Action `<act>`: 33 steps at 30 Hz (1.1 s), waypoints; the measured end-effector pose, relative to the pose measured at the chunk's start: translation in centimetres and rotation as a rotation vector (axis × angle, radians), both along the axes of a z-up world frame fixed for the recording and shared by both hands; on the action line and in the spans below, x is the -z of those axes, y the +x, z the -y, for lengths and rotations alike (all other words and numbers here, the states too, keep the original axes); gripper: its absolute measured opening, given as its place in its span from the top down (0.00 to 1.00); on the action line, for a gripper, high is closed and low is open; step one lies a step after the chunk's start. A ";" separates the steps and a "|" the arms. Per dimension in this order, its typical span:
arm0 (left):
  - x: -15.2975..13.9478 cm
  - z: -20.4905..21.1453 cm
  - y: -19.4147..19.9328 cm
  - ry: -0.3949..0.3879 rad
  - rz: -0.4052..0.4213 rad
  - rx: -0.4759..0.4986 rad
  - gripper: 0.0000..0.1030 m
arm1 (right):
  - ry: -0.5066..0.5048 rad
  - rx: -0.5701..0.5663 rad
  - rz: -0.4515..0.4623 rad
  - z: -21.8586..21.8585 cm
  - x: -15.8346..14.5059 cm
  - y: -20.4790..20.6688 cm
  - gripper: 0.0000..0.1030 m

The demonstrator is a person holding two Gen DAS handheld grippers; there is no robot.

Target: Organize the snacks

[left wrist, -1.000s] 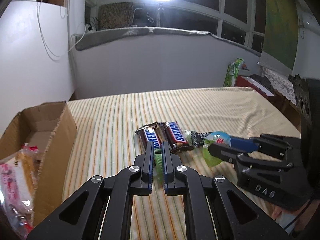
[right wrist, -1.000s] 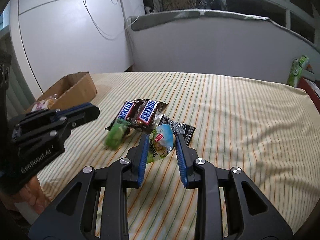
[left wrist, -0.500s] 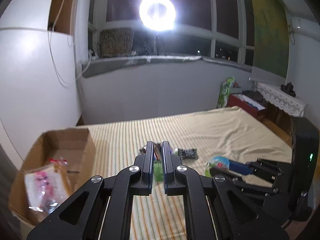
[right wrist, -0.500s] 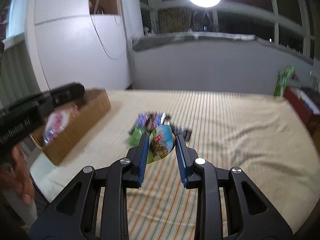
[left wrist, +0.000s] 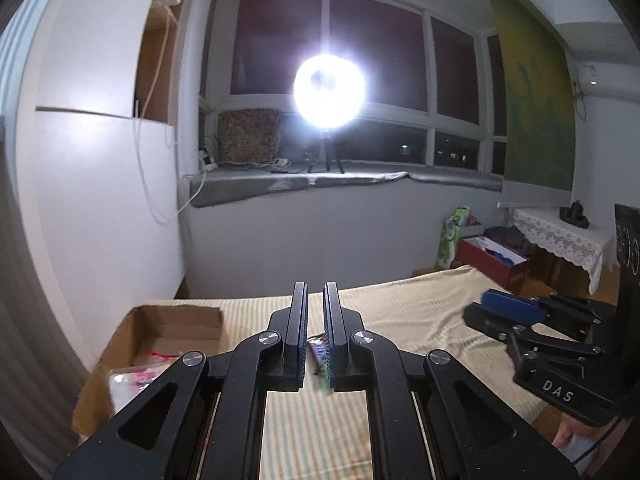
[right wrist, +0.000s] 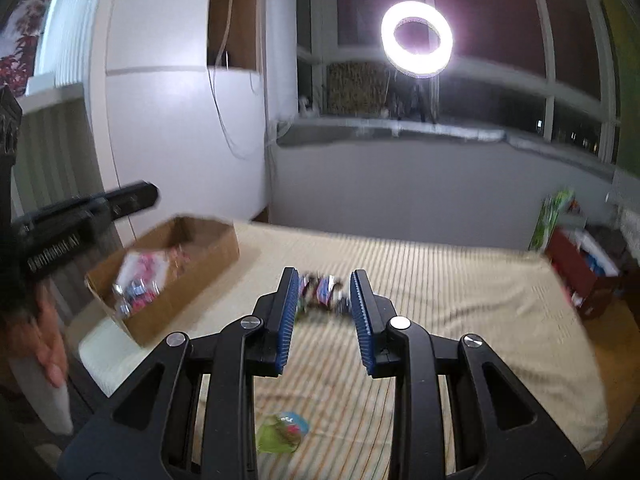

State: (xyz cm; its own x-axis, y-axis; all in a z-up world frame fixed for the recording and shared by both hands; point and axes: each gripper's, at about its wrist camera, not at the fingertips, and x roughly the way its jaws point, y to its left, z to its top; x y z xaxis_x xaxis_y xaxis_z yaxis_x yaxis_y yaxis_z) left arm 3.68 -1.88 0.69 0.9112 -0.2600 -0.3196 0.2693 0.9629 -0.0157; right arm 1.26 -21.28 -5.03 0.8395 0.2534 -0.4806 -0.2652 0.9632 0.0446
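Blurred snack bars behind jaws

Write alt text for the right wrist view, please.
The right gripper hovers over a striped bed, its fingers apart and empty; a green snack pouch lies on it below. Further off are wrapped snacks and a cardboard box.

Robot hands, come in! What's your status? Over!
Left gripper shut on thin green packet. Right gripper open, empty; green-blue pouch lies on bedspread under it. Nothing blocks the cardboard box.
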 end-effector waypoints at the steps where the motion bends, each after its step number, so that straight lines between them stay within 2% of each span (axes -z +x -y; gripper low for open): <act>1: 0.5 -0.4 0.3 -0.001 -0.018 -0.005 0.94 | 0.023 -0.020 -0.046 0.3 1.3 0.3 0.70; 2: 1.2 -0.8 0.6 -0.008 -0.043 -0.011 0.94 | 0.036 -0.041 -0.085 0.5 2.5 0.5 0.54; 3: 2.1 -1.1 1.0 -0.014 -0.070 -0.020 0.94 | 0.035 -0.061 -0.140 0.2 4.3 0.6 0.34; 5: 5.3 -1.7 2.3 -0.022 -0.181 -0.034 0.92 | -0.003 -0.081 -0.177 -0.8 7.5 -0.1 0.27; 7: 9.1 -1.9 3.8 -0.065 -0.326 -0.031 0.90 | -0.008 -0.114 -0.223 -1.7 10.0 -0.3 0.27; 8: 10.1 -1.6 4.2 -0.062 -0.358 -0.029 0.88 | -0.005 -0.120 -0.237 -1.8 10.8 -0.2 0.27; 10: 11.9 -0.2 5.3 -0.022 -0.400 -0.025 0.75 | 0.008 -0.138 -0.275 -2.2 12.3 0.2 0.39; 11: 12.4 0.7 6.0 -0.008 -0.414 -0.017 0.59 | -0.025 -0.129 -0.260 -2.6 12.6 0.4 0.49; 12: 12.6 1.3 6.6 -0.012 -0.419 -0.006 0.45 | -0.042 -0.123 -0.257 -2.4 12.8 0.6 0.67; 14: 13.0 2.6 8.2 -0.007 -0.412 -0.009 0.36 | -0.018 -0.125 -0.272 -1.6 12.6 1.4 0.71; 17: 13.7 4.2 11.2 0.021 -0.453 0.002 0.36 | -0.014 -0.132 -0.282 -0.8 12.4 2.1 0.72; 19: 14.6 4.9 12.6 0.032 -0.501 0.025 0.42 | -0.001 -0.115 -0.274 -0.3 12.2 2.4 0.72; 21: 15.1 5.8 13.5 0.069 -0.529 0.030 0.75 | 0.029 -0.089 -0.260 0.8 11.8 2.8 0.72; 23: 15.7 6.3 13.8 0.079 -0.550 0.029 0.86 | 0.050 -0.073 -0.253 1.7 11.7 3.2 0.72; 24: 15.6 6.3 13.8 0.078 -0.546 0.028 0.97 | 0.054 -0.067 -0.251 1.9 11.8 3.3 0.72; 26: 15.6 6.5 13.5 0.072 -0.543 0.046 0.97 | 0.065 -0.059 -0.246 2.2 11.6 3.4 0.74; 27: 15.5 6.6 13.2 0.076 -0.535 0.048 0.97 | 0.071 -0.056 -0.243 2.3 11.6 3.4 0.80; 33: 14.6 5.2 11.2 0.042 -0.482 0.053 0.97 | 0.069 -0.040 -0.237 2.5 11.7 3.6 0.80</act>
State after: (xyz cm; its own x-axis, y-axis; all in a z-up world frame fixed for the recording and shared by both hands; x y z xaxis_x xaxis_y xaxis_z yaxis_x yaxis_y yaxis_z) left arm 14.89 -7.06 -13.94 0.6428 -0.2798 -0.7131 0.2891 0.9507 -0.1124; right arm 4.85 -23.74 -16.77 0.6943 0.3236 -0.6428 -0.2777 0.9445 0.1756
